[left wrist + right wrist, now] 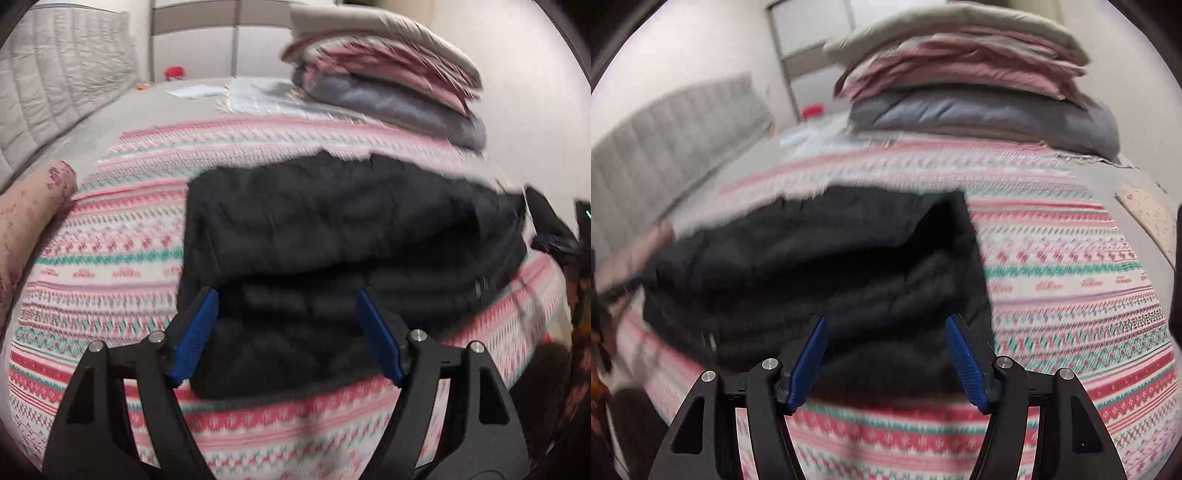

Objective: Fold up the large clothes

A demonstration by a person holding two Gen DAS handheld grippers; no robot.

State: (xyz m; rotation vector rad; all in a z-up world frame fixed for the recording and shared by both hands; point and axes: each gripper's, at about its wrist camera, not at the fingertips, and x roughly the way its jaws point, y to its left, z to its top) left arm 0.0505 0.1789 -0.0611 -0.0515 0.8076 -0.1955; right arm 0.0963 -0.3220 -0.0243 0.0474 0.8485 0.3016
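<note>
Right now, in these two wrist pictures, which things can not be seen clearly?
- Black quilted jacket: far edge smeared by motion blur in both views.
- Small red object on the far side of the bed: too small and blurred to identify.
- Dark shape at the left view's right edge: cut off, blurred.
- Stack of folded bedding: top cropped by the right view's edge.

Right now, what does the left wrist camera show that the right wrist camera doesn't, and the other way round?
Only the left wrist view shows the pink speckled bolster at the left edge and the other gripper's dark tip at the right. Only the right wrist view shows the pale patterned mat on the far right. Both show the folded black jacket on the patterned blanket, the stack of folded bedding behind it, and open blue-padded jaws holding nothing.
</note>
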